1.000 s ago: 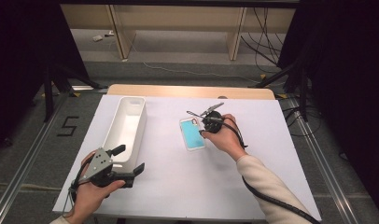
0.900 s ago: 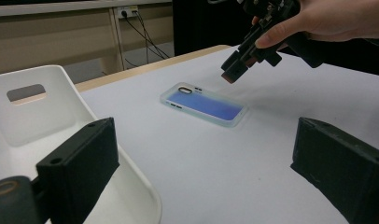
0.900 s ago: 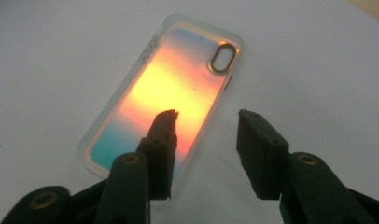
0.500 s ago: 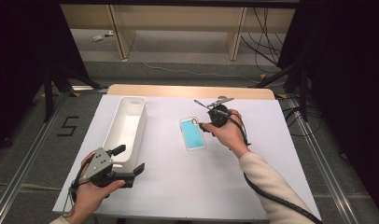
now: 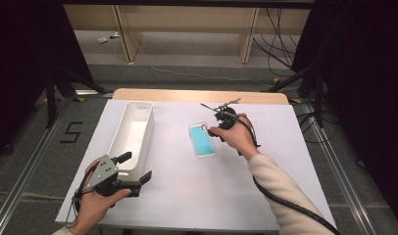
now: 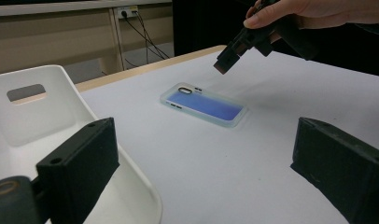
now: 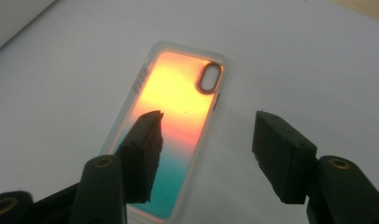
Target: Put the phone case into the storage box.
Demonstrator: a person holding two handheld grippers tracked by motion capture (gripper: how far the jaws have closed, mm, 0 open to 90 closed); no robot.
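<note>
From the high view we see a phone case (image 5: 202, 140) lying flat on the white table (image 5: 265, 196), about mid-table, just right of a long white bin (image 5: 132, 131). Here the case looks plain teal with a pale rim. Our right gripper (image 5: 212, 128) hangs just over its far right corner, tilted down toward it, and its jaws are too small in this view to judge.

The right gripper view settles that: the two black jaws stand apart with nothing pressed between them, having just been opening, and the case (image 7: 171, 126) lies on the table beneath them, untouched. This view also gives the case a colour the others do not, orange at the camera-hole end fading through red to teal nearer us. The oval camera cutout and the small side-button slots are plain here.

The left gripper view shows the case (image 6: 204, 104) from low and to the side, deep blue with a clear rim, and the right gripper (image 6: 223, 63) poised above its far end, clearly off the surface with a gap under its tip. The bin (image 6: 61, 121) sits close on the left, its handle slot visible.

Our left gripper (image 5: 136, 169) rests near the table's front left edge beside the bin's near end, jaws wide apart and empty.
</note>
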